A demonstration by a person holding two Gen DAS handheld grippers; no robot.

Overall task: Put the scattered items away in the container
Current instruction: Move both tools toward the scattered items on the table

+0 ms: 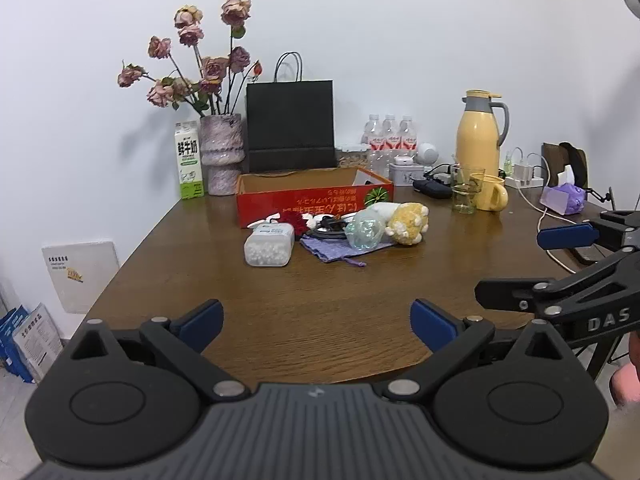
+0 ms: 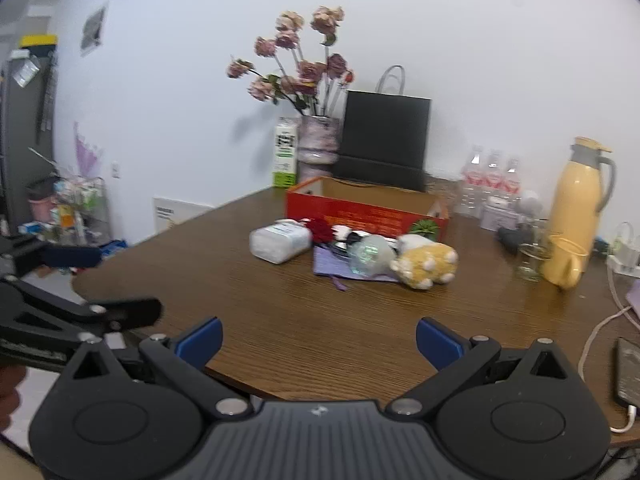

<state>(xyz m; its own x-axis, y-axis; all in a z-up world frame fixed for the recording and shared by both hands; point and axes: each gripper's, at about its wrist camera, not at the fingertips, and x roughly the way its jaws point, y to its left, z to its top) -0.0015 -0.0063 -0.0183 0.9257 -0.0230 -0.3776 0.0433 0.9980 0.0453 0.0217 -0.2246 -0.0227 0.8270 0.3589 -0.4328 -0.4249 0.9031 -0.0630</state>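
- Left gripper [image 1: 316, 322]: jaws spread wide, nothing betw. them, hovering over the near edge of the tabletop [image 1: 320, 292], tilted a bit down.
- Right gripper [image 2: 319, 340]: jaws also wide apart, empty, over the near edge; its blue pad and black finger show at the right side of the left wrist view.
- Scattered items sit in a cluster mid-table, well apart from both grippers, just in front of the red box [image 1: 312, 196].
- Cluster, left to right: clear pill tub [image 1: 268, 244] w/ white beads; red fabric bit [image 2: 321, 230] behind it; black cable-like bits [image 1: 328, 226]; purple pouch [image 1: 332, 250] lying flat; clear plastic ball [image 1: 364, 232] resting on pouch; yellow-white plush [image 1: 406, 224] touching the ball.
- Red box is open-topped, towards the far edge, inside looks mostly bare.
- Behind box: black paper bag [image 1: 290, 124], vase w/ dried roses [image 1: 222, 152], milk carton [image 1: 189, 160].
- Far right: yellow thermos [image 1: 480, 132], yellow mug [image 1: 490, 190], glass [image 1: 466, 190].
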